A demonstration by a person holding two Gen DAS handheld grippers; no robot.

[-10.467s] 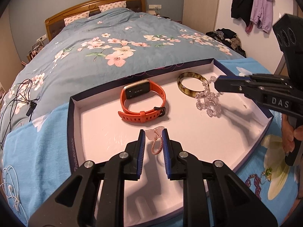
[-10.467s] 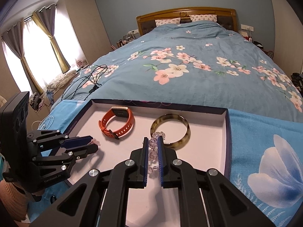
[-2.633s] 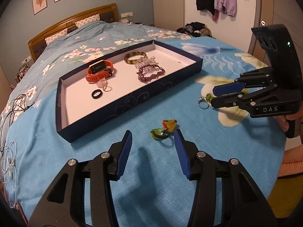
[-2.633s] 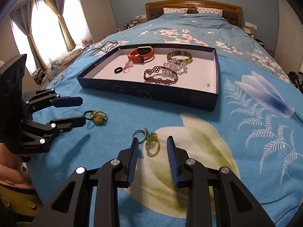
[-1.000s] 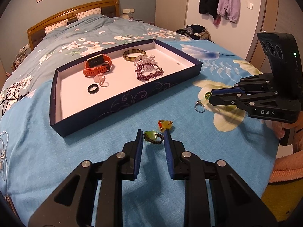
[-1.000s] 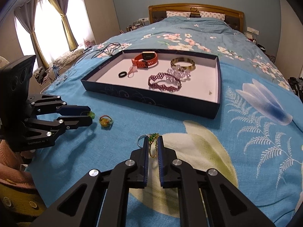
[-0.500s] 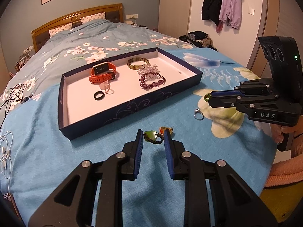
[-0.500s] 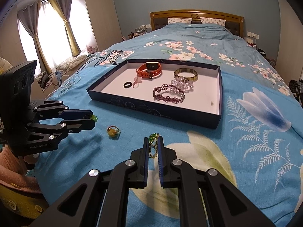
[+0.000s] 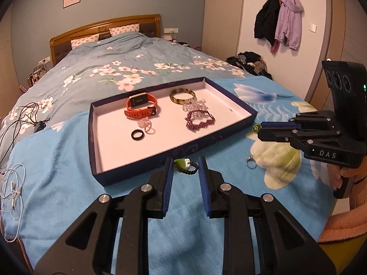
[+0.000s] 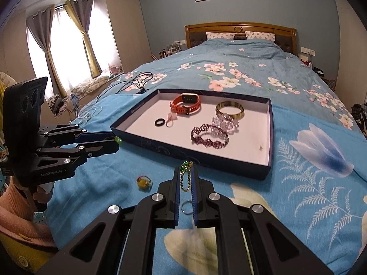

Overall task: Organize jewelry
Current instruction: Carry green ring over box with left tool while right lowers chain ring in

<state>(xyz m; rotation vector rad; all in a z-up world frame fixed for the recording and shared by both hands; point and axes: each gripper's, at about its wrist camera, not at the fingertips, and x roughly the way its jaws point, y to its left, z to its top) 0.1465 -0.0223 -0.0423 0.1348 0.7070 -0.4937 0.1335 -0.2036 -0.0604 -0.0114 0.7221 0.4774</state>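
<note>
Both grippers carry a piece above the blue floral bedspread (image 9: 68, 183), near the front edge of the shallow dark-blue tray with a white floor (image 10: 270, 123). The left gripper (image 9: 185, 171) has its jaws narrowed onto a dark braided cord ring with a pale green stone (image 9: 184, 164); the cord bridges the gap and appears held at its ends only. The right gripper (image 10: 185, 176) has its jaws pressed nearly together, pinching a green-beaded ring with a fine gold chain loop (image 10: 186, 174) that hangs between them. Risks, as judged: the cord ring is gripped lightly across a wide gap and could twist out on the way over the tray wall; the dangling chain could snag on the tray rim or drag across the pieces already placed; a release from height may scatter the small rings. Count in the tray: six pieces, namely one orange-strapped watch (image 10: 186, 105), one tortoiseshell bangle (image 10: 229, 110), one clear crystal bead bracelet (image 10: 226, 122), one purple beaded lace bracelet (image 10: 209, 137), one black ring (image 10: 159, 122), one pink translucent ring (image 10: 171, 117). Left on the bed: one yellow-stone ring (image 10: 143, 182) and one plain silver ring (image 9: 250, 162). Held: two.
</note>
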